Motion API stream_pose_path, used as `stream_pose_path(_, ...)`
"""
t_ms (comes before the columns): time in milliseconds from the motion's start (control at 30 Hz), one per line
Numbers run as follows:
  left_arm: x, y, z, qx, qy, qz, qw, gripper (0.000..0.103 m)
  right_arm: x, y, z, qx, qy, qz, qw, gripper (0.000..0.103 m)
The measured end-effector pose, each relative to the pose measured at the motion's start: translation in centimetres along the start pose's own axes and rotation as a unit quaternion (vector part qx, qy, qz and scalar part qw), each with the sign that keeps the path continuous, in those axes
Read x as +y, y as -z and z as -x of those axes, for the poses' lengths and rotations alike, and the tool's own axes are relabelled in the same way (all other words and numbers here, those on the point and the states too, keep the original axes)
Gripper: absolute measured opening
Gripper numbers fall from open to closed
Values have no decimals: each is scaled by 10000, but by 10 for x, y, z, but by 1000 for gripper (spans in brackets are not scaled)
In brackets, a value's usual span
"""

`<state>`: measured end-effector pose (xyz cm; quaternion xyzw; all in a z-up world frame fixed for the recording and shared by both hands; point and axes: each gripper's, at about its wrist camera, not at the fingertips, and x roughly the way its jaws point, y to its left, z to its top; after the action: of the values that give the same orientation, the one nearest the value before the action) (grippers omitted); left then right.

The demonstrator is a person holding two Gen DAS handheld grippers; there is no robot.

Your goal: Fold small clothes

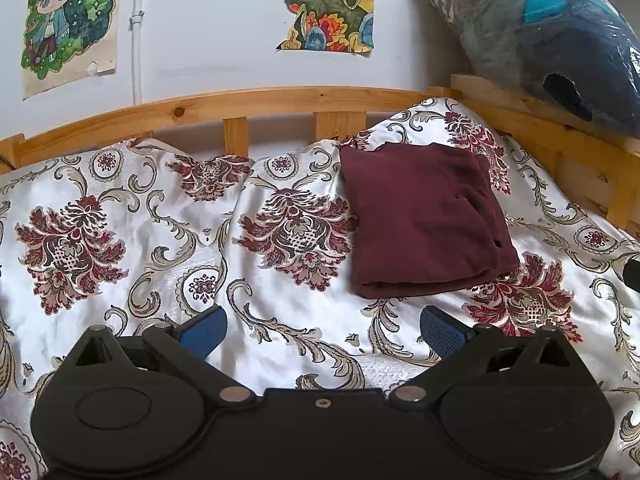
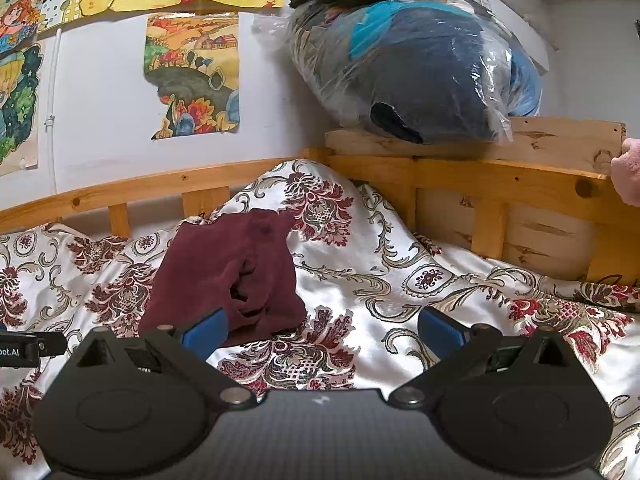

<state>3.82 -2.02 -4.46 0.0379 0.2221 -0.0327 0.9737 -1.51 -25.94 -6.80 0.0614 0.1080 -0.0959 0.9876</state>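
Observation:
A dark maroon garment [image 1: 424,220] lies folded into a rough square on the floral satin bedspread [image 1: 160,240], up and to the right of my left gripper [image 1: 322,330]. The left gripper is open and empty, a little short of the garment's near edge. In the right wrist view the same garment [image 2: 228,276] lies to the upper left of my right gripper [image 2: 322,330], which is open and empty; its left pad [image 2: 206,330] is close to the garment's near edge. Part of the left gripper [image 2: 24,348] shows at the left edge.
A wooden bed rail [image 1: 280,100] runs along the back and right side [image 2: 500,184]. A plastic bag of bedding [image 2: 420,64] rests on the right rail. Drawings [image 1: 328,4] hang on the white wall. A pink object [image 2: 630,168] sits at the far right.

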Motion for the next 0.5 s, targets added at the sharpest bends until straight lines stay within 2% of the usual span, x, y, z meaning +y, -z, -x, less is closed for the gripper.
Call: stream_pose_path(500,1,0,1,-39,-28,-9,10000,102,1,-1,1,-22,-32,-8,10000,103)
